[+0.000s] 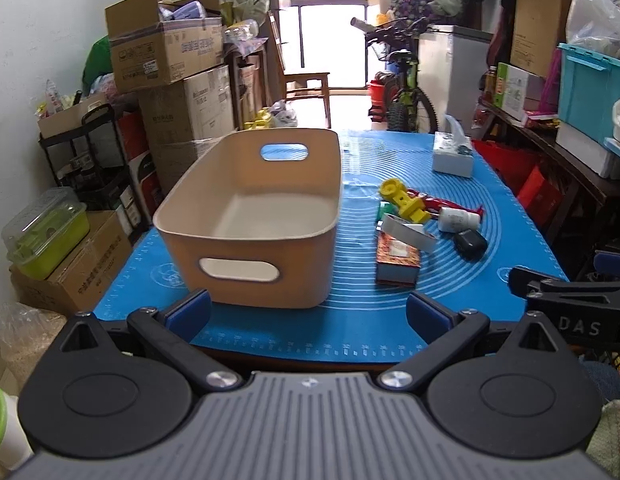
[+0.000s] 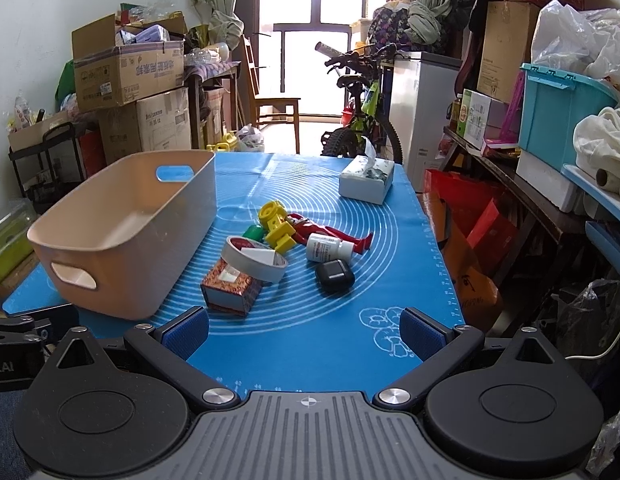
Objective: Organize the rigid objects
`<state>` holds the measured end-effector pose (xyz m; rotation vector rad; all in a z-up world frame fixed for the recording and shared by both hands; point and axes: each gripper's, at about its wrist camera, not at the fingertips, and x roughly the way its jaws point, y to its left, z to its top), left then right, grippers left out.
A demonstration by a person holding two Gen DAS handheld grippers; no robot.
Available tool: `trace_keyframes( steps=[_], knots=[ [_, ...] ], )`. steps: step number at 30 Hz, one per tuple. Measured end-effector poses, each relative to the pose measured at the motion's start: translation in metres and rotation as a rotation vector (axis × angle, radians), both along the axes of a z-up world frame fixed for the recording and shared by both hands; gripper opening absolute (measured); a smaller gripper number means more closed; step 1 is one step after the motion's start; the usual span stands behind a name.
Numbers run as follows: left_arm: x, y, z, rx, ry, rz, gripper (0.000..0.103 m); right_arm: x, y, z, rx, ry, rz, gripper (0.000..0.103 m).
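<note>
On the blue silicone mat sat everything I had to deal with: an empty beige plastic bin on the left and a small heap of hard stuff just to its right. Both my grippers hung back at the near edge, left gripper facing the bin and right gripper facing the heap, jaws spread wide on both with nothing between the blue pads.

Closest in the pile was a little red patterned box, flat-sided cardboard by the look of it, so probably light and easy to pinch across its short faces. A roll of white tape leaned on top of it, touching; I figured it would slide off if I took the box first, so pinching the ring through its wall seemed smarter. The black rounded case looked glossy and slippery, best squeezed across its narrow sides. The white pill bottle lay on its side and could roll. Further back the yellow toy, a green piece and a red figure were tangled up against each other, knobby hard plastic. A tissue box sat far right, well apart from the rest.
</note>
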<state>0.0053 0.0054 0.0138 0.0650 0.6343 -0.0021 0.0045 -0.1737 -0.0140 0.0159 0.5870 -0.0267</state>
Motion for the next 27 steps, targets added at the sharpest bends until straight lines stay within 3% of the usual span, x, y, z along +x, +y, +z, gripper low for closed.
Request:
trace_keyframes(
  steps=[14,27],
  knots=[
    [0.071,0.062,0.051,-0.002,-0.025,0.121,0.102,0.062,0.016,0.014,0.004,-0.037,0.042,0.101],
    [0.155,0.114,0.035,0.070,0.070,0.119,0.102,0.159,0.039,-0.013,0.009,-0.002,0.124,0.100]
  ],
)
